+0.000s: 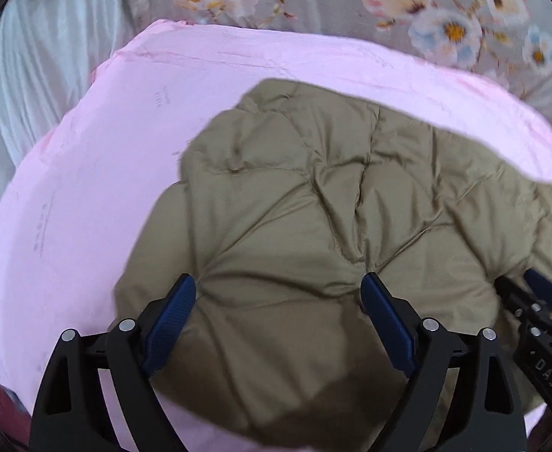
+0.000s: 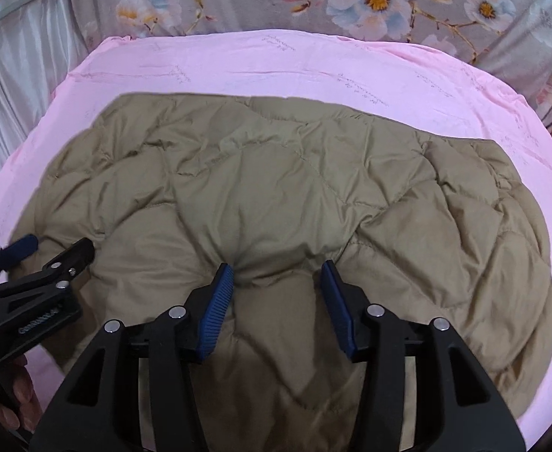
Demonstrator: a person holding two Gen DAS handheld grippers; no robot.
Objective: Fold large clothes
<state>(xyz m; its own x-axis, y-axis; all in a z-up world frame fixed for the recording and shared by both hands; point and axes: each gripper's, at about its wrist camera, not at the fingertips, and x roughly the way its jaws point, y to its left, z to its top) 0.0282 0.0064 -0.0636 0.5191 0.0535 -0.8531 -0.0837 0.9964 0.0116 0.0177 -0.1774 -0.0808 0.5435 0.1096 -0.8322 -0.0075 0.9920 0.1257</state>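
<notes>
Khaki quilted jacket lies spread on pink sheet. Left gripper fingers wide apart, jacket fabric bulging between the tips. Right gripper fingers apart too, a puffed fold between them, unclamped.

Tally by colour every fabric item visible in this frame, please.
Khaki quilted puffer jacket: 1
Pink sheet under it: 1
Grey floral bedcover: 1
White pleated fabric: 1
Total: 4
</notes>
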